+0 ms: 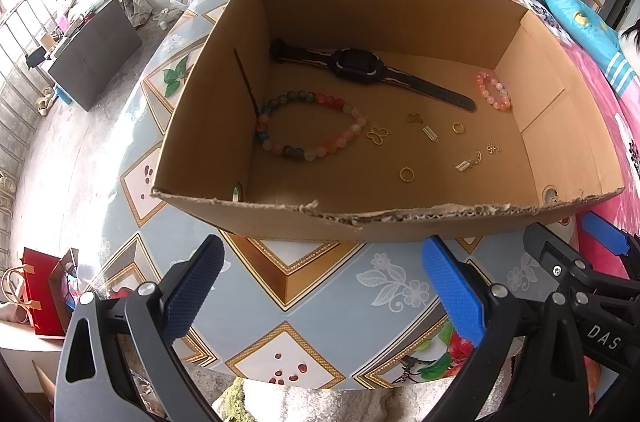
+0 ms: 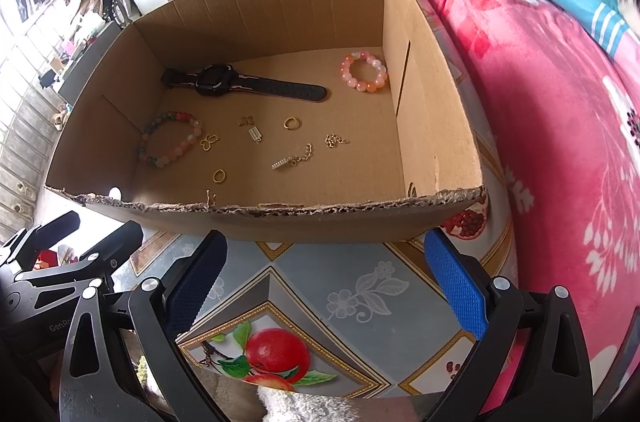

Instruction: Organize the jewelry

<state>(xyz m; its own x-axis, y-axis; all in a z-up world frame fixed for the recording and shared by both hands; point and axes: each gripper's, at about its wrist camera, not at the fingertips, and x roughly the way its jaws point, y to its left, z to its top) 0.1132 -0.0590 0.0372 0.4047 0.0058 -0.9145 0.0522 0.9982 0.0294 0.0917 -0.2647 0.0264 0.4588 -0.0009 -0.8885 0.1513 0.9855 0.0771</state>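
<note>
An open cardboard box stands on the patterned table. Inside lie a black watch, a multicoloured bead bracelet, a pink bead bracelet, gold rings and small gold charms. My left gripper hovers open in front of the box's torn near wall, holding nothing. My right gripper is open beside it, also in front of the box and holding nothing.
The table carries a grey cloth with fruit and flower prints. A bed with a pink blanket runs along the right. At left are a dark box, a red bag and railings on the floor side.
</note>
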